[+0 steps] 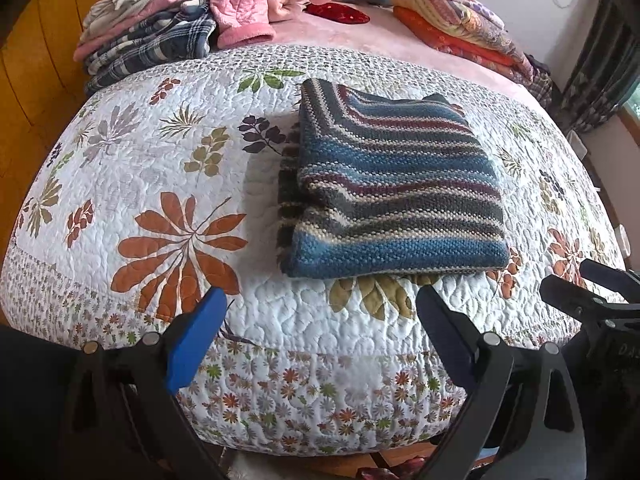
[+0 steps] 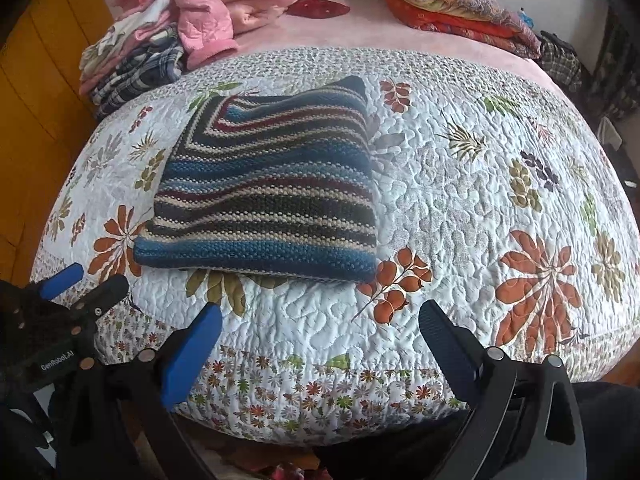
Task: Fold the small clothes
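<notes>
Nearest the lens, left gripper (image 1: 320,320) and right gripper (image 2: 320,328) hang side by side over the near edge of the bed, jaws on both spread wide and holding nothing. Bed's floral quilt (image 1: 168,152) carries the striped knit garment (image 1: 394,184), lying mid-quilt just beyond both grippers as a compact folded rectangle, layers stacked. Judgement: this piece looks finished; next move likely calls for fetching another from the clothes pile (image 1: 168,28) at the far left.

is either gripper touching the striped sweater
Apart. Each wrist view shows bare quilt between the open left gripper, right gripper and the sweater.
</notes>
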### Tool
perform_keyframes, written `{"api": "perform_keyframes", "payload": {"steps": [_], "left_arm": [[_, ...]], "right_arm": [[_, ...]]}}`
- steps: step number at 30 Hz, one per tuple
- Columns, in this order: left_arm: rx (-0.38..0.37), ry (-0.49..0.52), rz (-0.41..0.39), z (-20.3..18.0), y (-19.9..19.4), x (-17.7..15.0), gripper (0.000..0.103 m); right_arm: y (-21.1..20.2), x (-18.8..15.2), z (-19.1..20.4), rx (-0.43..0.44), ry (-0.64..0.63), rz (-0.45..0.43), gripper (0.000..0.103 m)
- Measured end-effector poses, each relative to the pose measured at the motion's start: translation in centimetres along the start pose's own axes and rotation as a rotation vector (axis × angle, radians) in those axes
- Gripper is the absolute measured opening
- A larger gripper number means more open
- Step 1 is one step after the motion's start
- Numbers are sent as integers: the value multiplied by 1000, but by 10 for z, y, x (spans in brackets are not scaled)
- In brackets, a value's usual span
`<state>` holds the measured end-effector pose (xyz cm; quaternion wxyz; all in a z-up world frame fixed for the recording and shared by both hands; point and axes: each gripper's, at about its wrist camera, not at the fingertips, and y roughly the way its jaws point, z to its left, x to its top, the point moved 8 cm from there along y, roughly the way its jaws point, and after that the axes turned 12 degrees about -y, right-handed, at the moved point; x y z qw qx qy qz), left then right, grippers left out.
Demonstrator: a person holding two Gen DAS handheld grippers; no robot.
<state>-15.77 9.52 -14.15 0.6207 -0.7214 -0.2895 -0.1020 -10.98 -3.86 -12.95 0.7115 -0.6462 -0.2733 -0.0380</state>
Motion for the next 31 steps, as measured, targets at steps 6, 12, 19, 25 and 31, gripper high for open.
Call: {"api": "perform_keyframes", "payload": {"steps": [6, 12, 19, 25, 31], "left_arm": [[-2, -2, 2, -1, 0, 0, 95], [-4, -2, 5, -3, 1, -1, 95], [-3, -3, 6, -2, 3, -1, 95], [-1, 0, 5, -1, 4, -1, 95], [2, 2, 4, -1, 4, -1, 95]], "right_arm": [[1, 0, -4, -33, 3, 5, 99], [2, 0, -6, -54, 4, 7, 99], [2, 1, -7, -82, -10, 1, 99], [2, 1, -7, -78, -6, 3, 99], [3, 0, -8, -71, -3, 3, 99]]}}
